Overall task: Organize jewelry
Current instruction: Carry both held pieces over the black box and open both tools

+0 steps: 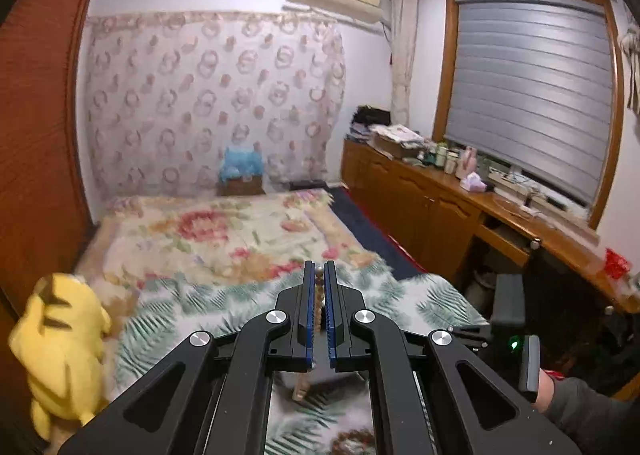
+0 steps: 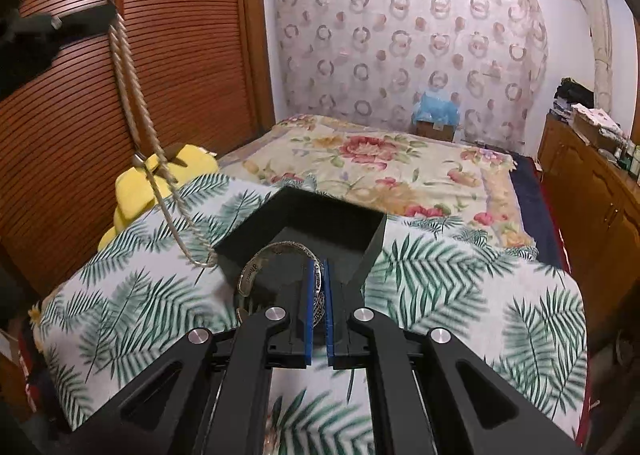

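Left wrist view: your left gripper [image 1: 319, 269] is clamped on a beaded necklace [image 1: 319, 305], whose beads sit pinched between the blue pads [image 1: 307, 315] and hang down below them at the lower centre of the frame. Under it lies the bed [image 1: 224, 239] with a leaf-print cover, and a yellow plush toy [image 1: 60, 347] sits at the lower left. At the right edge you see the back of your right gripper [image 1: 510, 319] and a grey sleeve [image 1: 580, 411].

In the right wrist view, your right gripper [image 2: 319, 267] is closed tight on a silver bangle [image 2: 276, 251]; its open curve arcs up and to the left of the pads, over the near corner of a black box [image 2: 320, 223] that rests on the leaf-print cover at the centre of the frame. In the upper left of this frame the left gripper [image 2: 86, 17] holds the necklace [image 2: 136, 111] up, and the strands hang down slanting to the right, with the lowest loop just beside the box's left corner.
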Available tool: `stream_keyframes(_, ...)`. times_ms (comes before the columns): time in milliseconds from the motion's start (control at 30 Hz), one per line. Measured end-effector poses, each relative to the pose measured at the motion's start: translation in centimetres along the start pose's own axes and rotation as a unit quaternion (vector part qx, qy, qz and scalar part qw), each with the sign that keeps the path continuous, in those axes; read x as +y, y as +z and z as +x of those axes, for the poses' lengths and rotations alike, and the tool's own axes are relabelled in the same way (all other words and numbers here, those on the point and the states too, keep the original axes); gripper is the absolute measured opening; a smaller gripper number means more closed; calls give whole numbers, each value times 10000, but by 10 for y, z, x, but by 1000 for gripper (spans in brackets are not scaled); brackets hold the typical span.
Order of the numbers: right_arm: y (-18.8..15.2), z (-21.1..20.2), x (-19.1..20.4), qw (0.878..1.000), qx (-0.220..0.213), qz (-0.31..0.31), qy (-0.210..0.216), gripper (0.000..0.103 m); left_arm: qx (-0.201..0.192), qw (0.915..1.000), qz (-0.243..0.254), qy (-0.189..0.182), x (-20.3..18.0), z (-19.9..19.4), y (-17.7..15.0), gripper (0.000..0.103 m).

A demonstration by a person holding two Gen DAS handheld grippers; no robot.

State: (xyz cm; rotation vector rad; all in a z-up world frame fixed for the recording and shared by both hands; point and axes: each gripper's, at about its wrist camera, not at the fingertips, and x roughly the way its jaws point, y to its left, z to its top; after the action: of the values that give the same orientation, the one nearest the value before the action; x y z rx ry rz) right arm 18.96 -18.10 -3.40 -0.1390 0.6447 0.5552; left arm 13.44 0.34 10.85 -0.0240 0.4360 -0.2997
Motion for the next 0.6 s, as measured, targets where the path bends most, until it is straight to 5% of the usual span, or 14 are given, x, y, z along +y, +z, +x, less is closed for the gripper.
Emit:
stream_keyframes(267,20,37,-11,9998,31,215,24,6,-160,9993,258,224,-3,-1,36,4)
stream_keyframes(600,13,71,-10,9989,359,145,250,7,153,9992,247,263,-2,43,33,4)
